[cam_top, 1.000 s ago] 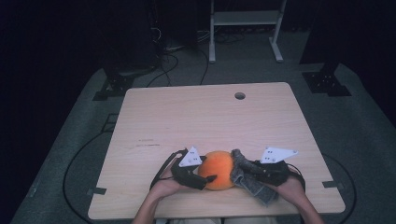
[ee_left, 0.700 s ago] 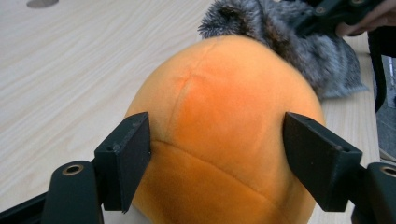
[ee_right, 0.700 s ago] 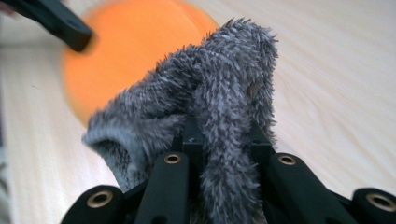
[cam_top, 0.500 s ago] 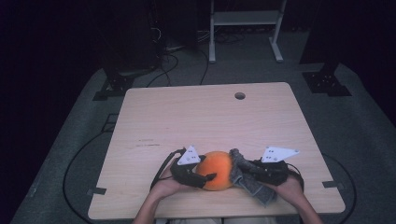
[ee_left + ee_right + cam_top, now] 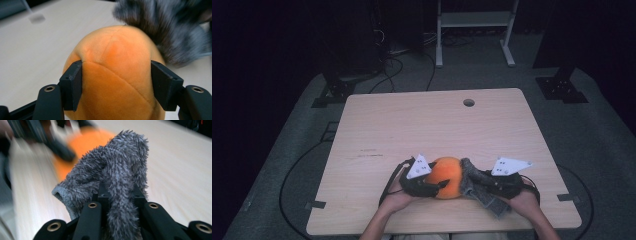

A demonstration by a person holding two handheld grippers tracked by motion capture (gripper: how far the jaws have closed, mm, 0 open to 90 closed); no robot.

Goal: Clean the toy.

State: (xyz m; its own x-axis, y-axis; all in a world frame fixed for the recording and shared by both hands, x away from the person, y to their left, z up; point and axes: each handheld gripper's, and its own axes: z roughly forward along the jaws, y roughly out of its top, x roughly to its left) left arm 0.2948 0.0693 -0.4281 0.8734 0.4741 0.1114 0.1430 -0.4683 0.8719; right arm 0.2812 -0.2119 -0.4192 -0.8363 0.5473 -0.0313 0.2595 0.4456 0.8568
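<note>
Grey fuzzy cloth point(image 5: 478, 189) — against orange plush ball point(image 5: 447, 176)

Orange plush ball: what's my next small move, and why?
Probably hold the left gripper steady and rub the grey cloth over the ball. The left jaws have just been closing and now press its sides, while the right gripper pinches the cloth touching it.

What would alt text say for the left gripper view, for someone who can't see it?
A round orange plush ball sits between the left gripper's two black jaws, which have just been closing and now press its sides. Behind it, a fuzzy grey cloth touches the ball's top, above a pale wooden table.
</note>
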